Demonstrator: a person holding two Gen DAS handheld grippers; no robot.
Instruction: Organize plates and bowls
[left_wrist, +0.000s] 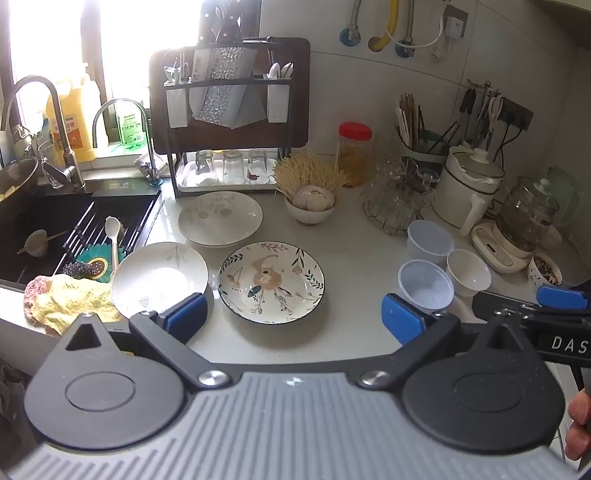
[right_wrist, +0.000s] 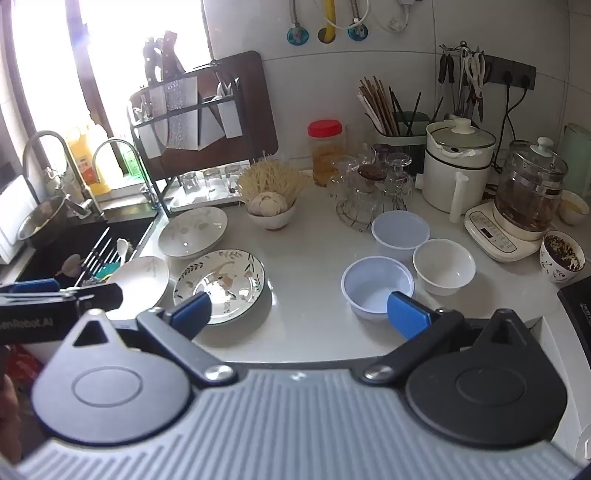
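1. Left gripper (left_wrist: 291, 317) and right gripper (right_wrist: 299, 314): both spread wide, holding nothing.
2. Round floral-print ceramic plate (left_wrist: 270, 282) sits just ahead between the left jaws; its shallow rim could slip from the pads.
3. Translucent plastic bowl (right_wrist: 376, 288) is by the right gripper's right finger; it's light and likely skids if nudged.
4. Beyond: plain white plates (left_wrist: 220, 218) and white ceramic bowl (right_wrist: 444, 266) are crowded together, so clinking is a risk.

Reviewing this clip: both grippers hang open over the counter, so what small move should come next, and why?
Probably lower the open left gripper onto the floral plate's near rim. It lies loose beside two white plates, and nothing is held yet.
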